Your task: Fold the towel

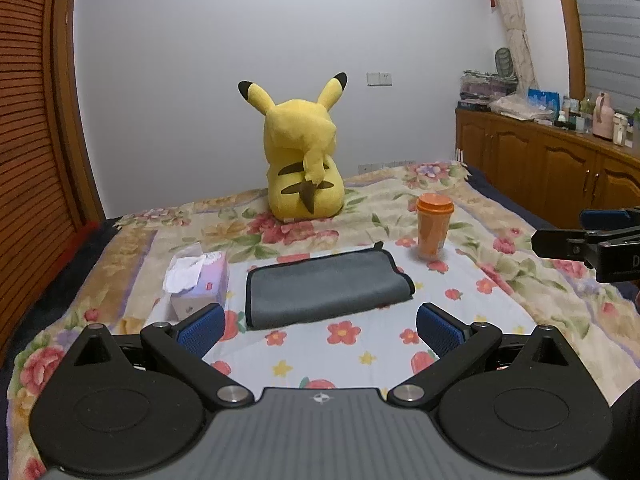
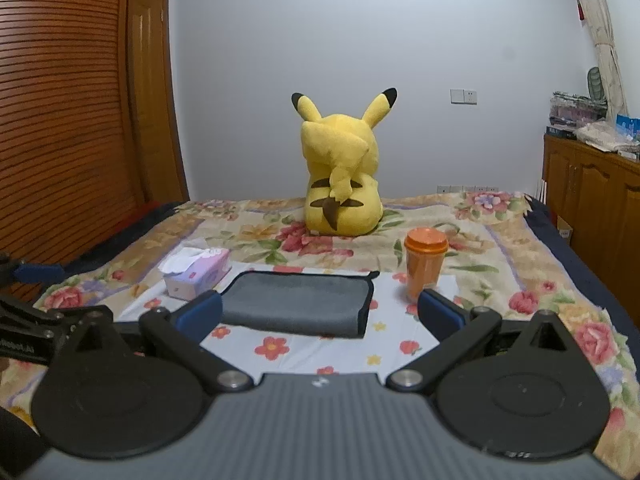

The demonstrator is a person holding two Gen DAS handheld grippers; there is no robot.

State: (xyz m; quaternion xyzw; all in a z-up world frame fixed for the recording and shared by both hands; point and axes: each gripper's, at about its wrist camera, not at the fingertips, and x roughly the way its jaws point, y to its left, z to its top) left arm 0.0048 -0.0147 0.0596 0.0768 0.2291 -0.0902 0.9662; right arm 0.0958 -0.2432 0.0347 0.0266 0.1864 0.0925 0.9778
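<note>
At the left of the left wrist view a tissue box [image 1: 198, 280] sits on the flowered bedspread [image 1: 344, 360], just beside the grey towel [image 1: 324, 286] lying in the middle of the frame. The towel looks already doubled over once: a rounded fold runs along its near edge and dark-trimmed edges stack at its right end, where a small corner tab sticks up at the far side. It reads as thin, soft and light, likely microfibre, so it should drape and sag when lifted and may cling a little to the sheet.

The left gripper [image 1: 320, 330] hovers low in the frame, short of the towel, fingers spread wide and holding nothing. In the right wrist view the right gripper [image 2: 320, 314] is likewise spread and empty, its left pad overlapping the towel's near left corner in the picture; contact cannot be judged.

The stacked right-end corners seem the best hold, pinching all layers together. An orange cup [image 1: 434, 226] stands near that end and could be knocked. A yellow plush toy [image 1: 304, 152] sits well behind.
</note>
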